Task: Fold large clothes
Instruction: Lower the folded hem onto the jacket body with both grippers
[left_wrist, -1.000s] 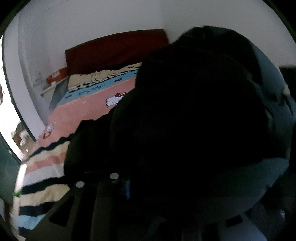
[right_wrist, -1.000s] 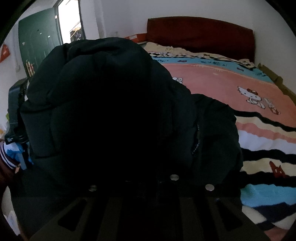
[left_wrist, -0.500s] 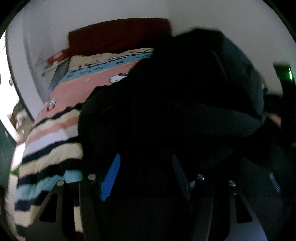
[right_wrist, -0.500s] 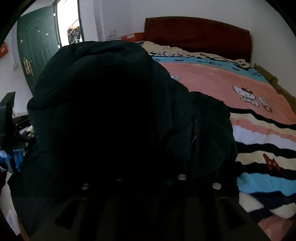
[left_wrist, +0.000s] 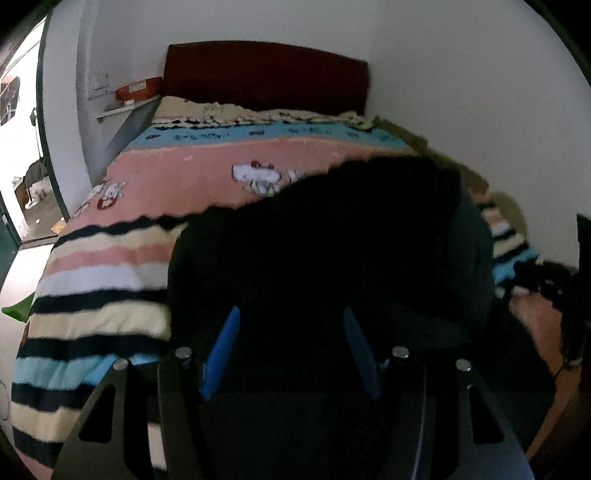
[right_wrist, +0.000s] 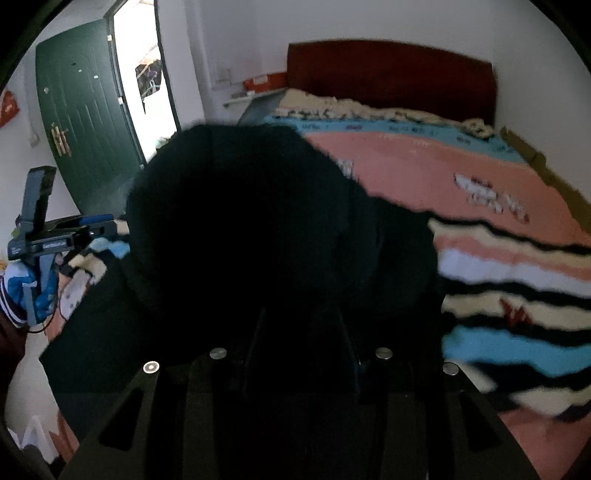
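Your left gripper (left_wrist: 291, 347) has its blue-padded fingers (left_wrist: 221, 350) standing apart, with the dark cloth of the black padded jacket (left_wrist: 332, 251) showing between them but no pad pressing on it; those jaws have just been opening. The jacket lies bunched in a mound on the bed (left_wrist: 207, 166), at the foot end of the blanket (left_wrist: 96, 280), over its cream, black, pink and blue stripes. In your left view the mound sits toward the right edge of the bed; the pink field with the cartoon cat print lies behind it, and the dark red headboard (left_wrist: 266, 74) stands against the far wall. An orange box (left_wrist: 136, 90) rests on a shelf near the head-end left corner.

In your right view the same jacket (right_wrist: 251, 229) fills the middle and hangs toward the bed's left edge, with the open green door (right_wrist: 85, 110) beyond. Your right gripper (right_wrist: 301, 347) has dark fingers (right_wrist: 255, 343) parted moderately over the cloth; its jaws have just been opening further, and you cannot tell from this dim view whether any fabric is caught in them
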